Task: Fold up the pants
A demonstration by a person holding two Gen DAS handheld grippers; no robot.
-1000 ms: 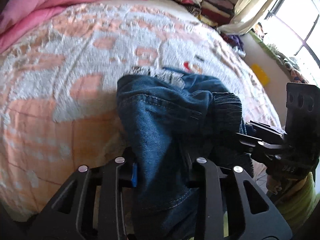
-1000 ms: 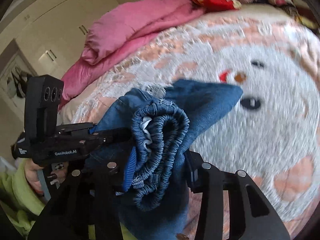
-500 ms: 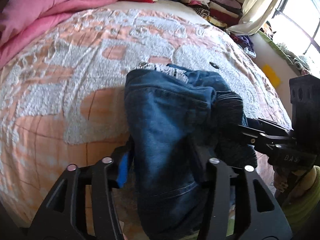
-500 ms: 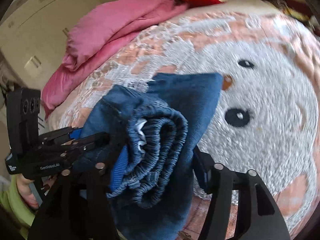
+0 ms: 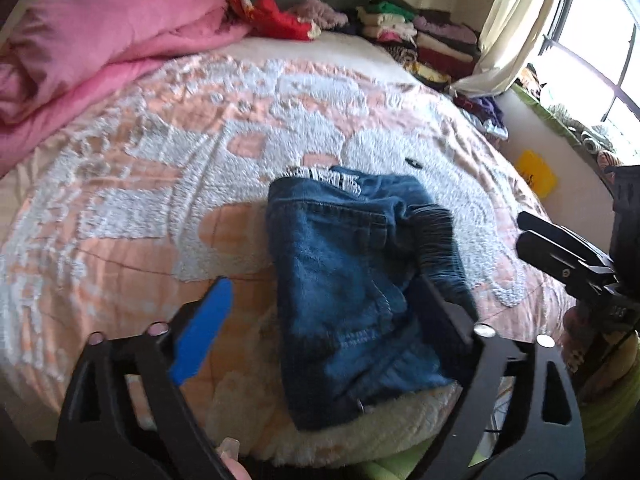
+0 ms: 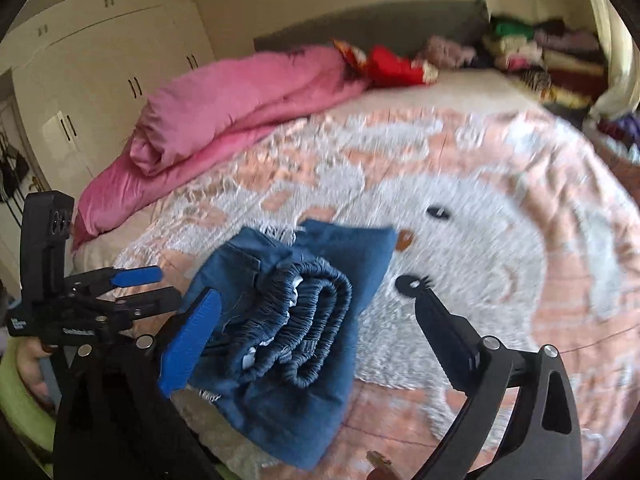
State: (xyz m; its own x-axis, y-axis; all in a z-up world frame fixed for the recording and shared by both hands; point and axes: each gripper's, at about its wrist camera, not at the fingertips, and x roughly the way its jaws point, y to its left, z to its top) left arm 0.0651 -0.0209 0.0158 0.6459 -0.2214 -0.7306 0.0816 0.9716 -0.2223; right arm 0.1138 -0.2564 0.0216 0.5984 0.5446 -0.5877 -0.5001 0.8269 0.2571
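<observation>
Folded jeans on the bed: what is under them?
The folded jeans lie on the peach-and-white bedspread. The part beneath them is covered, so anything else there cannot be seen.

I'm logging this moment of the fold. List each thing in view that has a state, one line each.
jeans: folded into a compact bundle, lying on the bed, held by nothing.
left gripper: jaws wide open, either side of the jeans.
right gripper: jaws wide open, the bundle between them.
blanket: spread over the bed.
pink duvet: bunched up at the far side.
wardrobe doors: closed.
</observation>
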